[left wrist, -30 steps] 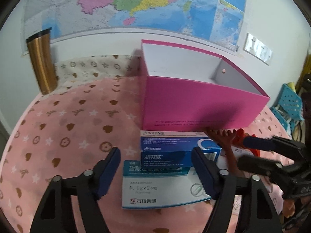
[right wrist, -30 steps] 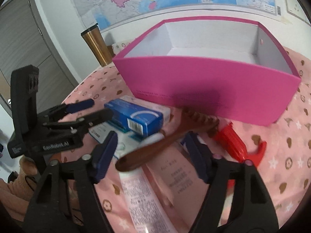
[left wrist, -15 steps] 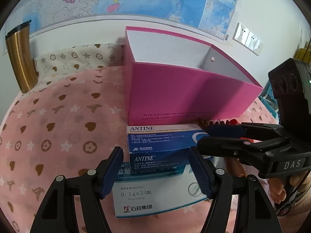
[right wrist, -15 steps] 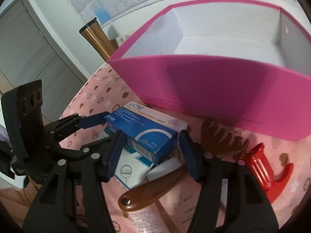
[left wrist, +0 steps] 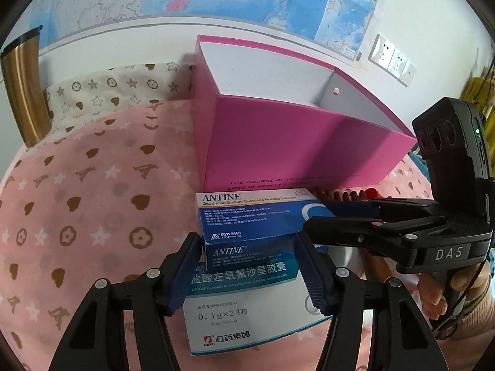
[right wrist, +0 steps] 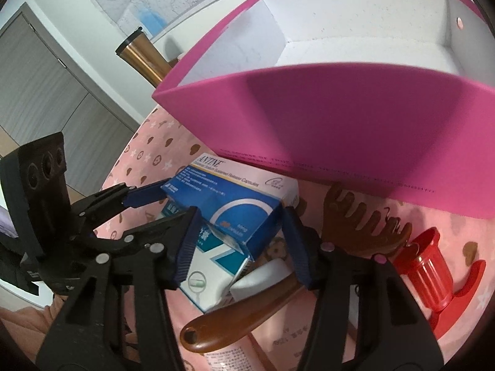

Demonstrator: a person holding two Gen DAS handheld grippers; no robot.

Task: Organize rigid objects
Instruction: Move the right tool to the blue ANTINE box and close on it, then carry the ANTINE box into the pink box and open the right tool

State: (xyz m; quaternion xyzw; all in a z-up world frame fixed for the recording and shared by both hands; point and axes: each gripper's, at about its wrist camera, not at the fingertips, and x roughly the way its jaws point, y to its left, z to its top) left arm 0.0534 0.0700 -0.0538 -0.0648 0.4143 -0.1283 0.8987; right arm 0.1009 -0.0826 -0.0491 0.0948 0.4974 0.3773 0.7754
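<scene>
A blue ANTINE medicine box (left wrist: 247,225) (right wrist: 235,204) lies on top of a white and teal medicine box (left wrist: 247,306) (right wrist: 204,275), just in front of the open pink storage box (left wrist: 297,142) (right wrist: 355,123). My left gripper (left wrist: 247,266) is open, its pads on either side of the ANTINE box's near end. My right gripper (right wrist: 239,244) is open around the same box's other end. It shows in the left wrist view (left wrist: 349,216) coming in from the right.
A brown wooden comb (right wrist: 309,266), a red plastic piece (right wrist: 433,275) and a white tube (right wrist: 266,275) lie to the right on the pink patterned tablecloth (left wrist: 86,204). A gold tumbler (left wrist: 21,86) stands at the back left by the wall.
My right gripper has moved left, from over the comb to around the ANTINE box's end. My left gripper has moved closer to the box and narrowed a little around its near end.
</scene>
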